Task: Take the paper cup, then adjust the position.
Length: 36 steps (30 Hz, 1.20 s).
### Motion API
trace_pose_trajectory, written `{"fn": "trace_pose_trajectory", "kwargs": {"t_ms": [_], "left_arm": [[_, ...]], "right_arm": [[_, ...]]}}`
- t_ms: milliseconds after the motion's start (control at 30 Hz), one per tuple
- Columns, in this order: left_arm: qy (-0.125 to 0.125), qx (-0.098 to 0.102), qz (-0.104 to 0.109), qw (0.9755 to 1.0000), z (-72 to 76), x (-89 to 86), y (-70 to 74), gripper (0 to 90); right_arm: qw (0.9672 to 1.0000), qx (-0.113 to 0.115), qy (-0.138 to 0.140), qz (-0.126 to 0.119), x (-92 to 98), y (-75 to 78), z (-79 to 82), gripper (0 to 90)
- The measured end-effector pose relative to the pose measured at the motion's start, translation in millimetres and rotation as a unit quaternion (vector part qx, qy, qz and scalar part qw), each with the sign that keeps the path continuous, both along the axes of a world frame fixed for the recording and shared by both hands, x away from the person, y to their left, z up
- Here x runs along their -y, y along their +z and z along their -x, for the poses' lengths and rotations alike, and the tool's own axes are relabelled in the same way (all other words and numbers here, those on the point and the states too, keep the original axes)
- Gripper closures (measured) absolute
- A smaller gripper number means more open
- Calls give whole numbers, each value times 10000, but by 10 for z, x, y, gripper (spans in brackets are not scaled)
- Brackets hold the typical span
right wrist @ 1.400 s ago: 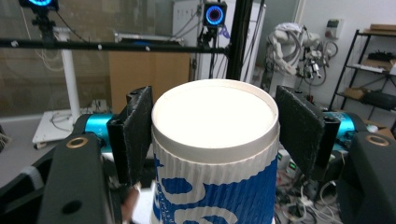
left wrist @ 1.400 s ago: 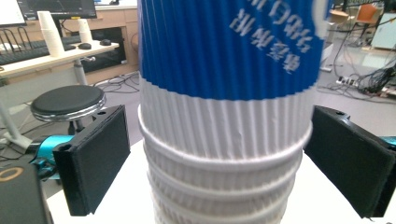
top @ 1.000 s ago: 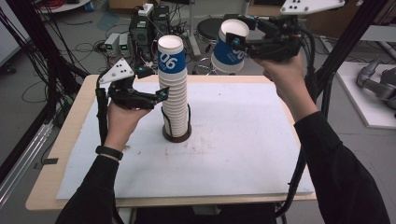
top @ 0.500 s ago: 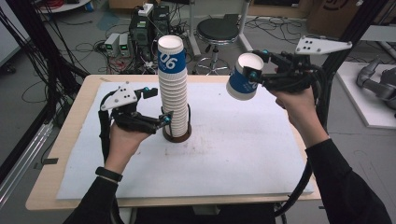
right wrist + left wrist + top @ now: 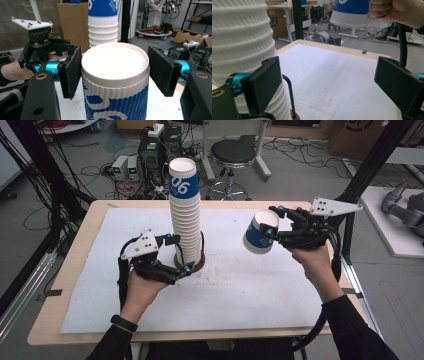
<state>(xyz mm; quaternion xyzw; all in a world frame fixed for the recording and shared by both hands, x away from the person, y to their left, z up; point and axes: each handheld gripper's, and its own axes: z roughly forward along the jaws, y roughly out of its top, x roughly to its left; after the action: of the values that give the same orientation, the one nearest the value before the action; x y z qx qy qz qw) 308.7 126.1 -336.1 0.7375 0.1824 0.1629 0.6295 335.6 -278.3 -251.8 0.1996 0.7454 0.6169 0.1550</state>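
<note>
A tall stack of white ribbed paper cups [image 5: 185, 215], its top one banded blue, stands on a brown base [image 5: 198, 266] in the middle of the white mat. My right gripper [image 5: 274, 222] is shut on a single blue-and-white cup [image 5: 259, 234], holding it tilted in the air to the right of the stack. In the right gripper view the pads clamp that cup [image 5: 115, 82] just under its rim. My left gripper [image 5: 179, 254] stands open low at the stack's foot. In the left gripper view the stack [image 5: 239, 37] is beside the left jaw, with nothing between the jaws.
The white mat [image 5: 250, 290] covers most of the wooden table [image 5: 70, 275]. A thin black wire post [image 5: 289, 95] rises from the base beside the stack. Behind the table are a stool [image 5: 232, 152], electronics boxes [image 5: 155, 145] and cables; black frame posts flank both sides.
Both hands have come down. The right gripper lowered the cup from above stack height to mid-height at the right. The left gripper sank toward the stack's base.
</note>
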Motion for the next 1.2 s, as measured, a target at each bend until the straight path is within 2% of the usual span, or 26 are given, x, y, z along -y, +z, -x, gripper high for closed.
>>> {"fn": "trace_pose_trajectory", "kwargs": {"t_ms": [333, 433, 567, 767, 1000, 1033, 1067, 1200], "left_arm": [[-170, -132, -66, 9997, 17, 99, -233, 74], [-150, -137, -142, 9997, 4, 104, -270, 74], [-141, -119, -139, 9997, -3, 95, -286, 74], [-223, -117, -151, 9996, -8, 146, -293, 74], [-517, -243, -158, 9982, -25, 266, -300, 74], [-639, -314, -163, 9973, -32, 314, -306, 74], [-639, -314, -163, 9973, -32, 314, -306, 74], [-913, -401, -205, 9948, -52, 438, -317, 73]], "right_arm": [[9998, -216, 9, -8, -36, -397, 79, 316], [9997, -235, 31, -117, -44, -474, 103, 317], [9994, -290, -14, -203, -42, -573, 112, 317], [9993, -331, 5, -173, -49, -591, 118, 317], [9990, -382, 163, -136, -96, -605, 137, 317], [9990, -368, 215, -123, -107, -609, 136, 317], [9988, -390, 251, -124, -119, -610, 141, 317], [9981, -414, 459, -69, -179, -624, 153, 317]]}}
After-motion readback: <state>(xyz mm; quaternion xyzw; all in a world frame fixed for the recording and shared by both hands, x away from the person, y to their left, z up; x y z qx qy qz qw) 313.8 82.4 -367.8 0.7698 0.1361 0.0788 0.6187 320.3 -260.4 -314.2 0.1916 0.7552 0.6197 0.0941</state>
